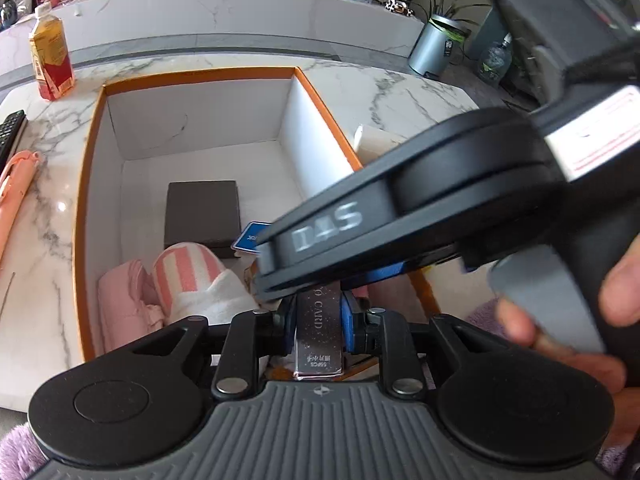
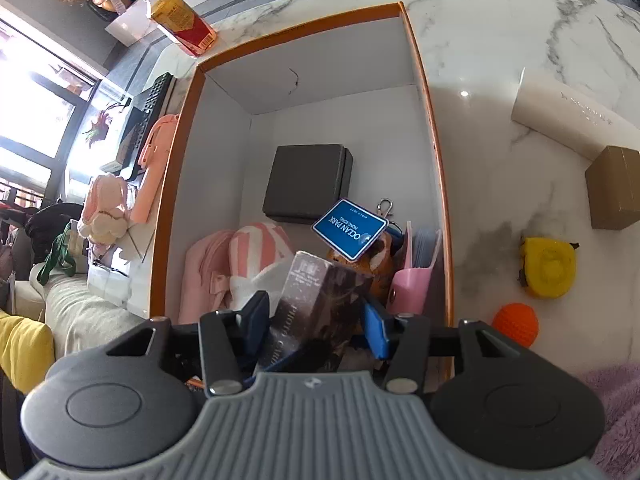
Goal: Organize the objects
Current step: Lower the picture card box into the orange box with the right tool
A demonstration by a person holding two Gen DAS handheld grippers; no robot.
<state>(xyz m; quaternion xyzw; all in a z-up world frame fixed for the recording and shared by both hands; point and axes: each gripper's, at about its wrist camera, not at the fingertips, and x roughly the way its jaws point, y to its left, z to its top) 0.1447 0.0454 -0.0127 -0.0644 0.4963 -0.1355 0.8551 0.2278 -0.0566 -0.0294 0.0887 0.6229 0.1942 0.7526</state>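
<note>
A large orange-rimmed white box point(image 1: 94, 152) point(image 2: 428, 92) stands on the marble table. Inside lie a dark grey square case point(image 1: 202, 214) point(image 2: 306, 180), pink striped cloth point(image 1: 184, 268) point(image 2: 256, 244), a blue Ocean Park tag point(image 2: 350, 228) and a pink cup point(image 2: 412, 284). My left gripper point(image 1: 318, 320) is shut on a dark sparkly photo card box point(image 1: 320, 332) over the box's near end. My right gripper point(image 2: 316, 316) holds the same card box point(image 2: 316, 304) between its blue fingers point(image 2: 378, 330). The right gripper's body point(image 1: 460, 204) crosses the left wrist view.
On the table to the right of the box are a cream roll point(image 2: 568, 120), a brown carton point(image 2: 614, 188), a yellow tape measure point(image 2: 550, 268) and an orange ball point(image 2: 516, 322). A drink carton point(image 1: 50, 60), a remote point(image 1: 10, 132) and a pink item point(image 1: 16, 180) lie on the left.
</note>
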